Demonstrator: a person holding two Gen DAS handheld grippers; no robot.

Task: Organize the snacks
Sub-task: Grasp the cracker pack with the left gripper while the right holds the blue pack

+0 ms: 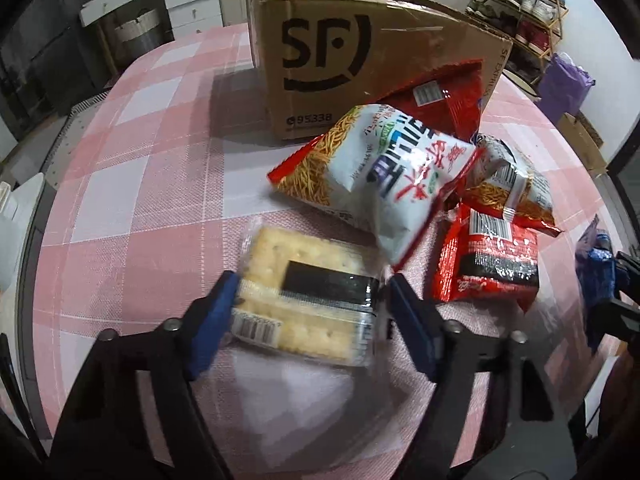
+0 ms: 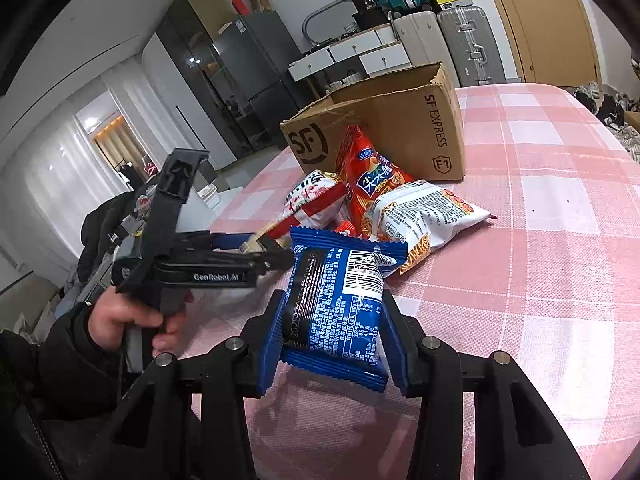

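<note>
My left claw (image 1: 306, 312) closes around the cracker pack (image 1: 304, 300) near the table's (image 1: 140, 200) front edge; my right claw (image 2: 332, 328) clamps the blue packet (image 2: 340, 300), both bound for the box (image 1: 340, 60).

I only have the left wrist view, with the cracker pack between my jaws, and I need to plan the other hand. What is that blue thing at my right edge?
Observer: The right gripper is shut on a blue snack packet, barcode side towards its camera.
Operator: Is the cardboard box open on top?
Observer: Yes, the cardboard box is open at the top. I cannot see what is inside.
Operator: And the red bag leaning on it?
Observer: The front of the red bag shows a blue label.
</note>
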